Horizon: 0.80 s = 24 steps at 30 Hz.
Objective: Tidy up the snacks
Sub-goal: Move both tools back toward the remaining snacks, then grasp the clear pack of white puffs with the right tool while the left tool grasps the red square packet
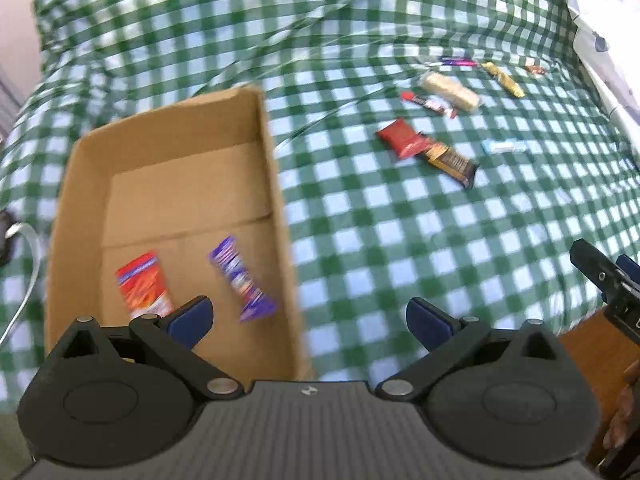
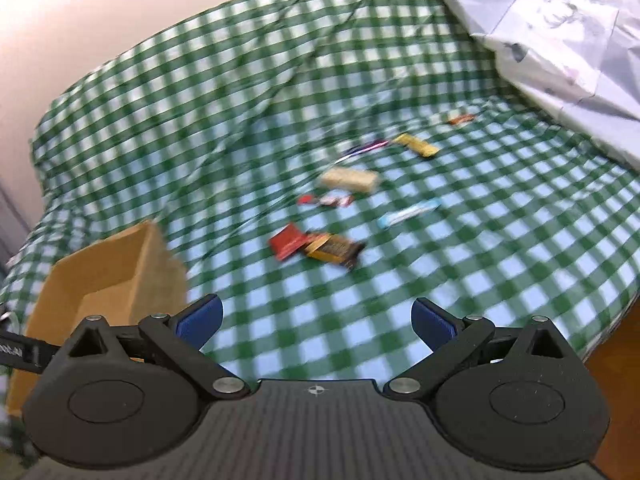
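Observation:
An open cardboard box [image 1: 76, 200] sits on the green checked cloth and holds a red-orange snack packet [image 1: 145, 285] and a purple snack bar [image 1: 241, 278]. My left gripper [image 1: 310, 322] is open and empty over the box's near right corner. Several loose snacks lie to the right: a red packet [image 1: 402, 138], a brown-gold bar [image 1: 452, 162], a pale oat bar [image 1: 450, 91] and a light blue bar [image 1: 505, 146]. My right gripper [image 2: 316, 320] is open and empty, short of the red packet [image 2: 286, 242] and brown-gold bar [image 2: 334, 249]. The box [image 2: 108, 276] is at its left.
A white crumpled sheet [image 2: 560, 36] covers the far right. More small bars lie at the back: a yellow one [image 2: 416, 145] and a purple-pink one [image 2: 366, 147]. The cloth's edge and a wooden surface [image 2: 616, 364] are at the near right. The right gripper's body [image 1: 608, 284] shows in the left wrist view.

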Each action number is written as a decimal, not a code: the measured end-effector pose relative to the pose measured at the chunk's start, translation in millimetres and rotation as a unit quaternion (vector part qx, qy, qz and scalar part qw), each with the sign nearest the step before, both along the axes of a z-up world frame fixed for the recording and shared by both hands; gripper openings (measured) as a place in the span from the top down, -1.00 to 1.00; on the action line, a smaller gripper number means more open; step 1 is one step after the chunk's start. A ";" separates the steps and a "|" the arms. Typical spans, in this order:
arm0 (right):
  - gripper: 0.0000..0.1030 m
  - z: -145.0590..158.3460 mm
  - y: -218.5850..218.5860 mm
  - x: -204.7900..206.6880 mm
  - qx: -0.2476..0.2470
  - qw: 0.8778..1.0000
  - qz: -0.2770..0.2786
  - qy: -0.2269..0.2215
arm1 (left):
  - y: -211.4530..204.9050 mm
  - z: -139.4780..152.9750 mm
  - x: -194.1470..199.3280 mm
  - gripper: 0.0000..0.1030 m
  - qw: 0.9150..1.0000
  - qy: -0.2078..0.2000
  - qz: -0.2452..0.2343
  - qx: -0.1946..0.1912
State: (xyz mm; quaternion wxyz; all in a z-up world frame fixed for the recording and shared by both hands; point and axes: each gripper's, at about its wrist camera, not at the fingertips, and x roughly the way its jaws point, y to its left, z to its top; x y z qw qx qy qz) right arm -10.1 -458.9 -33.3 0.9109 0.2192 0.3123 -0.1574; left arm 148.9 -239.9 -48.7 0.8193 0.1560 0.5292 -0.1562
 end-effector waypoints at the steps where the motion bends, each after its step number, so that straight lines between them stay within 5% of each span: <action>1: -0.95 -1.5 -8.9 6.4 -0.006 1.000 -0.005 0.000 | -12.6 -3.8 11.5 -1.00 1.000 0.003 -0.002 -0.003; 7: -0.95 -45.1 -108.5 62.1 -0.060 0.998 -0.027 -0.009 | -97.7 -47.7 100.2 -1.00 0.999 0.032 0.004 -0.023; 13: -0.95 -95.2 -159.7 173.5 -0.074 0.997 -0.016 0.004 | -172.2 -126.2 190.7 -0.99 0.997 0.075 0.020 -0.022; 20: -0.95 -150.7 -188.9 301.3 -0.098 0.994 0.055 0.011 | -194.4 -197.2 252.1 -0.99 0.990 0.125 0.064 -0.019; 24: -0.95 -185.9 -181.1 355.6 -0.104 0.987 0.106 0.053 | -191.0 -207.9 259.8 -1.00 0.988 0.138 0.064 -0.015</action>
